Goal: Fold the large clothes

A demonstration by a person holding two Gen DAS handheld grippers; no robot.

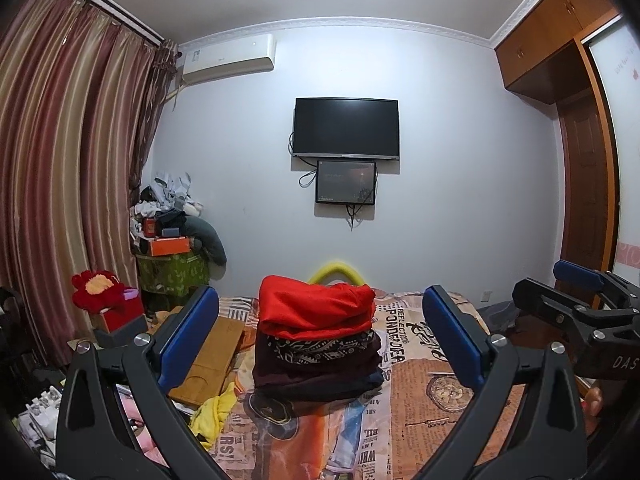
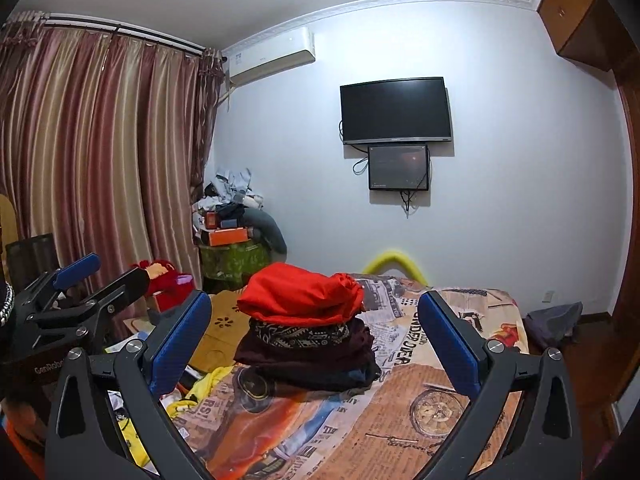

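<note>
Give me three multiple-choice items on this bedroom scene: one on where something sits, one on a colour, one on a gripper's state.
1. Where does the stack of folded clothes sit?
A. on the bed
B. on the floor
C. in the wardrobe

2. What colour is the top garment?
A. yellow
B. red
C. green

3. What state is the left gripper in?
A. shut on cloth
B. shut, holding nothing
C. open, holding nothing

Answers: 1 A, the pile rests on the printed bedsheet. 2 B, the top garment is bright red. 3 C, its fingers stand wide apart, gripping nothing.

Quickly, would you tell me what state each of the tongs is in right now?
Left tongs: open, holding nothing.
Right tongs: open, holding nothing.
</note>
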